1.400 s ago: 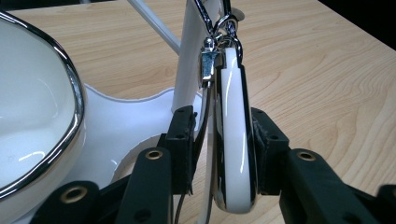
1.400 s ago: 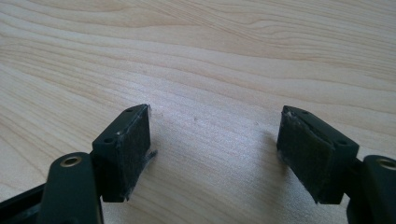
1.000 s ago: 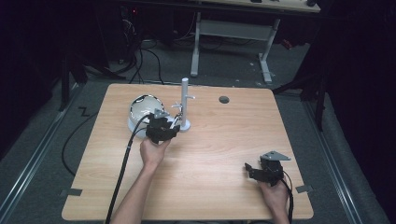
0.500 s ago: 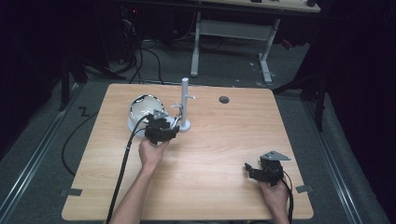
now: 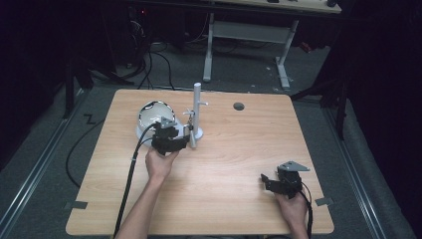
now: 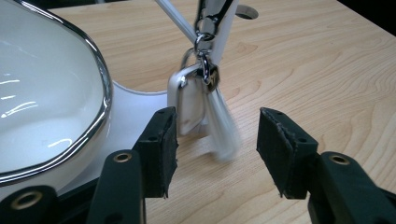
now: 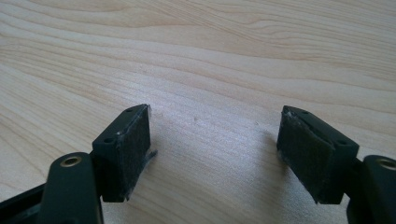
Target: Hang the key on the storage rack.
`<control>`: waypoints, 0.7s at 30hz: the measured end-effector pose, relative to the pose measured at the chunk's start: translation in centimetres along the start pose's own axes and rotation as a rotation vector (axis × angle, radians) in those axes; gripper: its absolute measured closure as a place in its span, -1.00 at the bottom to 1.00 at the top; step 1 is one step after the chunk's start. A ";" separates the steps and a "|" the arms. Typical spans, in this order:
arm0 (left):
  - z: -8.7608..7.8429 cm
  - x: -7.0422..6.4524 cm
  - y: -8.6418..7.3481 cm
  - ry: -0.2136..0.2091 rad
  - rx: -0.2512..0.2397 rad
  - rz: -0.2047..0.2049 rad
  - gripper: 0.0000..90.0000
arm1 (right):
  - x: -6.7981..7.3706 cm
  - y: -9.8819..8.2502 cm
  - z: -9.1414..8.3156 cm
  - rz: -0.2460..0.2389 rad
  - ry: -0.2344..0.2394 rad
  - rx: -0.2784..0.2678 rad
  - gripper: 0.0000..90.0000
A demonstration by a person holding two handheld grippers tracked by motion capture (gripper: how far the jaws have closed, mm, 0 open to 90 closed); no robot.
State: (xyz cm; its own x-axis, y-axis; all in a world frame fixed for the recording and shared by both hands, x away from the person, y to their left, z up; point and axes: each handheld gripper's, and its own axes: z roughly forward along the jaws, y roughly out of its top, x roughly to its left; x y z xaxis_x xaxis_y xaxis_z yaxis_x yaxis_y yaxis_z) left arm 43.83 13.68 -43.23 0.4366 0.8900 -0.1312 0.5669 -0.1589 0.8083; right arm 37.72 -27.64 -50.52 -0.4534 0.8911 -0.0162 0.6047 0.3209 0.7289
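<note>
chrome-rimmed white bowl (image 6: 51, 93), blurred white hanging tag (image 6: 219, 126), black padded left claw (image 6: 212, 149) opening

A white bowl (image 5: 153, 115) and an upright stand (image 5: 197, 112) are crowding the far-left part of the tabletop (image 5: 224, 164), with a hanging brush (image 6: 223, 126) and a razor (image 6: 189, 105) blocking the way just ahead of the left gripper (image 6: 212, 144); bare wood is lying open around the right gripper (image 5: 272, 181)

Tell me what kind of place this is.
Probably a lab or workshop set up for recording, not a home: a bare wooden table on grey floor, cables trailing behind, another desk frame in the dark beyond.
</note>
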 end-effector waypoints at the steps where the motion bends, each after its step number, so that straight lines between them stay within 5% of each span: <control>1: -0.4 -0.1 0.0 0.002 -0.009 0.008 0.06 | 0.0 0.0 0.0 0.000 0.000 0.000 -0.42; 21: -4.8 0.2 -0.4 0.037 -0.094 0.026 -0.01 | 0.0 0.0 0.0 0.000 0.000 0.000 -0.43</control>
State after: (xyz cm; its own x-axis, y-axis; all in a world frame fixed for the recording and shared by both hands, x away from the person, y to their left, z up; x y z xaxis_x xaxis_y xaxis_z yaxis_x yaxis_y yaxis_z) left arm 40.36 15.95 -40.85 0.4236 0.9014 -0.0893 0.4870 -0.1435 0.8615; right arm 37.73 -27.64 -50.53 -0.4533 0.8912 -0.0158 0.6049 0.3206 0.7289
